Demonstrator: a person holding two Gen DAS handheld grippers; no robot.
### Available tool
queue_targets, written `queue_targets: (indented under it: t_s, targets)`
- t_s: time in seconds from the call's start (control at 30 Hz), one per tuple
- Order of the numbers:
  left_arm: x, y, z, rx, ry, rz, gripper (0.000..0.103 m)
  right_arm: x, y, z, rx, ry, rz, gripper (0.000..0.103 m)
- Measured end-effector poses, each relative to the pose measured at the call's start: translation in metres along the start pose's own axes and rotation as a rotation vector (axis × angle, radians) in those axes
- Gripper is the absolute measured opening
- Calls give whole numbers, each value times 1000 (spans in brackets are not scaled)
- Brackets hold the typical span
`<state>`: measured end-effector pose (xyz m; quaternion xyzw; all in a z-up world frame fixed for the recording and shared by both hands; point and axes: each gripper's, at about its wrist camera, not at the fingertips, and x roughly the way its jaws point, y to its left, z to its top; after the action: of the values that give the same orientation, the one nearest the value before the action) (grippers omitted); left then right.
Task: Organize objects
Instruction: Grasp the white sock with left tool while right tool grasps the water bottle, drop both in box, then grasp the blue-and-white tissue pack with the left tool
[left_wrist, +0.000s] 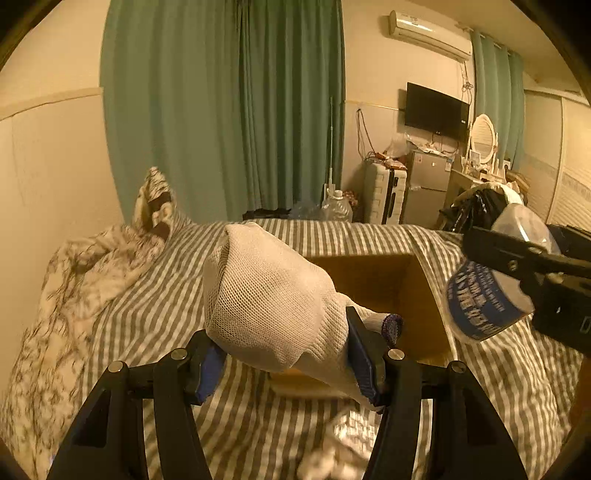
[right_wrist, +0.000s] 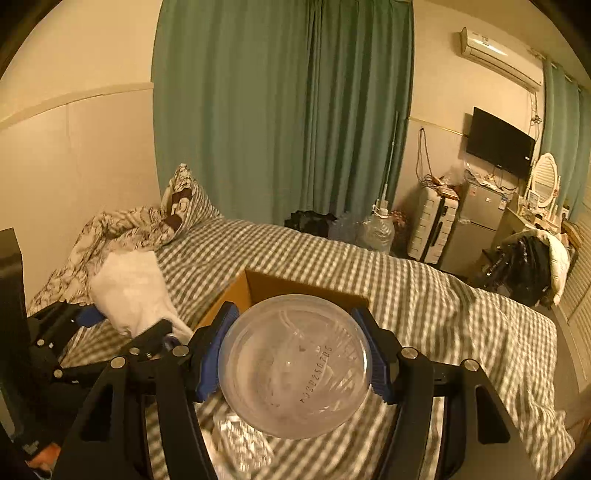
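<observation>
My left gripper (left_wrist: 288, 362) is shut on a white mesh cloth bundle (left_wrist: 269, 291), which sticks up and forward from between its blue pads. Just beyond it an open cardboard box (left_wrist: 373, 273) sits on the bed. My right gripper (right_wrist: 293, 354) is shut on a clear round plastic container (right_wrist: 295, 369), whose bottom faces the camera above the near side of the box (right_wrist: 280, 286). The left wrist view shows that container (left_wrist: 484, 306) with a blue label, held in the right gripper (left_wrist: 517, 280) to the right of the box. The left gripper (right_wrist: 122, 325) and bundle (right_wrist: 133, 288) are left of the box.
The bed has a grey-and-white striped sheet (left_wrist: 155, 295), with a crumpled patterned quilt (left_wrist: 92, 266) and a pillow (right_wrist: 184, 199) at its far left. Pale loose items (left_wrist: 343, 443) lie on the sheet below my grippers. Beyond the bed are green curtains, a water jug (right_wrist: 376, 229), a suitcase (right_wrist: 432, 229) and a clothes-piled chair (right_wrist: 528, 266).
</observation>
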<state>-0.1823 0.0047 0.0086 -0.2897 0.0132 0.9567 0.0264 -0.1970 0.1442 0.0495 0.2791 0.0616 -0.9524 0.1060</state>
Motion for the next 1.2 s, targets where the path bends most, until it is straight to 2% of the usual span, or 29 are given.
queue_targets:
  t_s: [0.17, 0.43, 0.53, 0.6, 0.63, 0.67, 0.7, 0.83, 1.0, 1.2]
  targets:
    - [46, -6, 13, 9, 25, -15, 60, 56, -8, 11, 22, 35, 25, 63]
    - [121, -17, -6, 19, 122, -63, 61, 133, -39, -25, 124, 130, 97, 63]
    - [134, -23, -13, 26, 150, -80, 68, 141, -48, -29, 139, 139, 102, 63]
    - [135, -27, -15, 32, 153, -77, 73, 133, -51, -27, 144, 113, 86, 70]
    - [133, -27, -14, 35, 146, -68, 78, 126, -56, -25, 156, 89, 79, 78]
    - [127, -28, -13, 40, 127, -44, 89, 118, -60, -22, 167, 68, 74, 82]
    - [121, -29, -11, 42, 110, -31, 96, 108, -64, -19, 178, 49, 72, 82]
    - [93, -26, 0, 37, 62, -13, 98, 70, -73, -8, 190, 0, 38, 85]
    - [46, -18, 7, 49, 22, 36, 101, 18, -67, 2, 136, -49, 21, 85]
    - [2, -6, -7, 29, 34, 89, 101, -34, -49, -5, 43, -75, 35, 85]
